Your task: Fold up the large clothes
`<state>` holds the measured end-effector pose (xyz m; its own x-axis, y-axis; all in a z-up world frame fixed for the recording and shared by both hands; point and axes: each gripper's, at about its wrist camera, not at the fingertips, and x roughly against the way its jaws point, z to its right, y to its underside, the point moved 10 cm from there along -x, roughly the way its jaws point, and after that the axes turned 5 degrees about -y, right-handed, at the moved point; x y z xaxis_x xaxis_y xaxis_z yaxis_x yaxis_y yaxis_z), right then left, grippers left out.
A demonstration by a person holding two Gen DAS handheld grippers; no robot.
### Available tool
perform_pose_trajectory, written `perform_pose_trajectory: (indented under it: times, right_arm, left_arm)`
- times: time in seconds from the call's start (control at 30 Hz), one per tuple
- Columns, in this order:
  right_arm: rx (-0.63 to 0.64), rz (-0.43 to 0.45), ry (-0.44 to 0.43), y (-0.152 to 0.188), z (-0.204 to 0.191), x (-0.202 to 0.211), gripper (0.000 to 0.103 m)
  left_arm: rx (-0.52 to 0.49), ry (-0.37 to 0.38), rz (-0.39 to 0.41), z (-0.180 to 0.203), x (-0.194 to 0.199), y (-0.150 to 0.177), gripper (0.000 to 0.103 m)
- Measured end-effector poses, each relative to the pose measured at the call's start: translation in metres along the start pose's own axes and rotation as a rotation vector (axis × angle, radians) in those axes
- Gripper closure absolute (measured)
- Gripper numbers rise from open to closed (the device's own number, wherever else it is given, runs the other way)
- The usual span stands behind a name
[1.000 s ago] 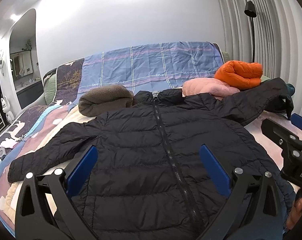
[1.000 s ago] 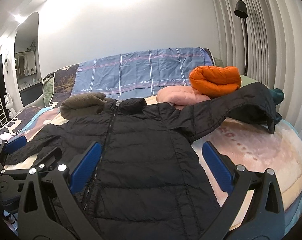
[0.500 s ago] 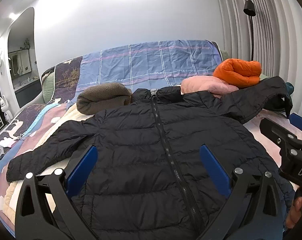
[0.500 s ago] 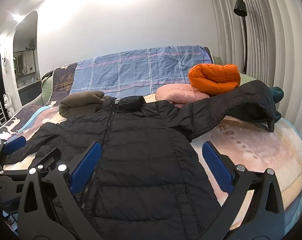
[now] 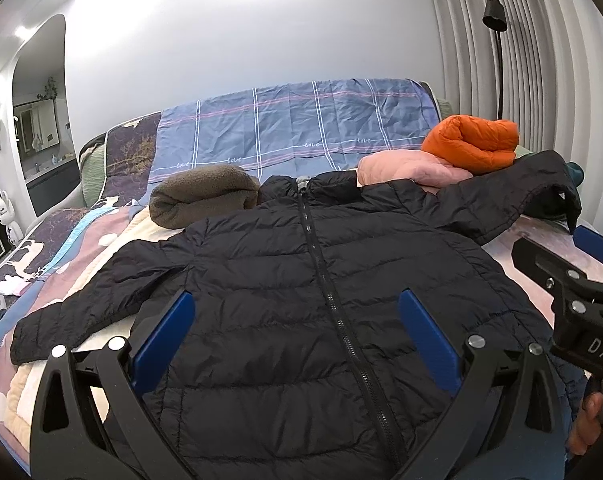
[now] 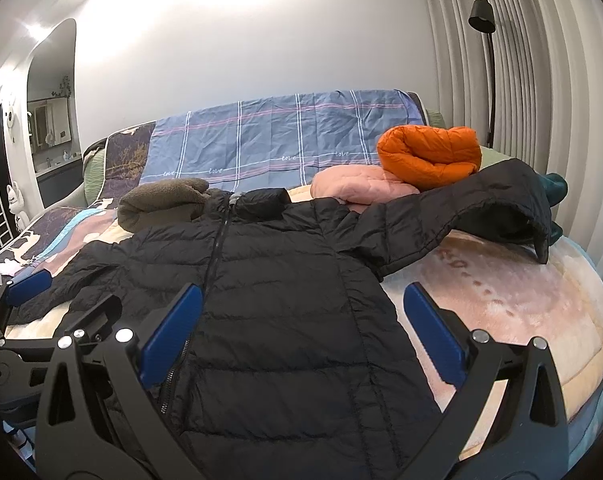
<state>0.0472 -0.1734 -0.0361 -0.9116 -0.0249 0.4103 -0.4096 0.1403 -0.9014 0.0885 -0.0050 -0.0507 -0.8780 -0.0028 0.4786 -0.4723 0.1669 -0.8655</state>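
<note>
I hold my left black two-finger gripper with blue pads (image 5: 293, 336) level, jaws spread wide. My right black gripper with blue pads (image 6: 301, 330) sits at its three o'clock, jaws equally wide, my fingertip (image 5: 587, 420) curled beneath it.

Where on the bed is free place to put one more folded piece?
Free: bare blanket right of the black jacket, below its sleeve. Crowded: far edge, with brown fleece, pink jacket and orange jacket.

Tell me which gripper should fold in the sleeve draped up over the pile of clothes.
Right, probably. The raised sleeve lies on the right side of the black jacket, nearer the open right gripper; the left gripper hangs over the jacket's middle, open.
</note>
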Motion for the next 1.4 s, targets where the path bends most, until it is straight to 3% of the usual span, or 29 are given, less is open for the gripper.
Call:
perform_pose_trajectory:
  times: [0.17, 0.43, 0.63, 0.83, 1.0, 1.1, 1.23, 1.4]
  right_arm:
    - [-0.003, -0.016, -0.010, 0.001, -0.002, -0.002, 0.002]
    - [0.026, -0.069, -0.043, -0.005, -0.010, -0.012, 0.002]
    - [0.015, -0.121, -0.107, -0.011, -0.018, -0.025, 0.002]
    - [-0.045, -0.169, -0.160, -0.027, -0.010, -0.057, 0.002]
    - [-0.037, -0.233, -0.179, -0.054, 0.003, -0.121, 0.002]
    - [-0.114, -0.280, -0.236, -0.073, 0.009, -0.166, 0.002]
    - [-0.245, -0.354, -0.311, -0.100, 0.014, -0.240, 0.002]
    - [-0.299, -0.460, -0.280, -0.115, 0.012, -0.344, 0.002]
  left_arm:
    - [-0.002, -0.003, -0.001, 0.000, -0.004, 0.001, 0.001]
    - [0.022, -0.009, -0.142, -0.009, -0.022, 0.007, 0.001]
    - [0.001, -0.011, -0.153, -0.011, -0.030, 0.002, 0.001]
    - [0.012, 0.093, -0.222, -0.010, -0.056, -0.004, 0.001]
    - [-0.020, 0.052, -0.220, -0.025, -0.100, -0.017, 0.001]
    - [-0.005, 0.076, -0.260, -0.033, -0.127, -0.020, 0.001]
    - [0.000, 0.100, -0.279, -0.041, -0.159, -0.029, 0.010]
    - [-0.012, 0.119, -0.273, -0.041, -0.194, -0.045, 0.011]
